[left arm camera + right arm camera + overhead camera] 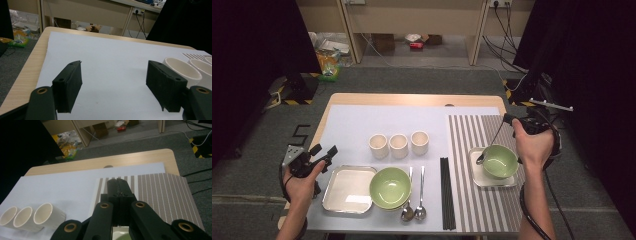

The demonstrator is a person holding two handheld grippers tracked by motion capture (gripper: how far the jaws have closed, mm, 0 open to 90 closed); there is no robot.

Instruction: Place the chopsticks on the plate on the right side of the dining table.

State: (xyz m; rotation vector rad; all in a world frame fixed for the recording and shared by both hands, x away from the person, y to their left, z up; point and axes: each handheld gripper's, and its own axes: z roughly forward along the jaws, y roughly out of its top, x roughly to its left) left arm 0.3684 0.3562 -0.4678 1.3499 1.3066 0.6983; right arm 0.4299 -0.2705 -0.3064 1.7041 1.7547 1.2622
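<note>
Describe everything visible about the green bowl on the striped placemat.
The green bowl is a glossy, pale green round bowl, ceramic by its look, standing upright. It sits on a small square metal tray on the striped placemat, at the table's right side. A spoon lies against its left rim, bowl end outside, handle rising away. The right hand is close beside its right rim; contact cannot be told.

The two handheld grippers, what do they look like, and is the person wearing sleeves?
Both are black. The left gripper has two flat, block-like jaws on arms with brass-coloured rivets, and a grey three-cornered plate on top. The right gripper has the same rivets, a grey plate and a black cable trailing along the forearm. No sleeves reach the forearms.
</note>
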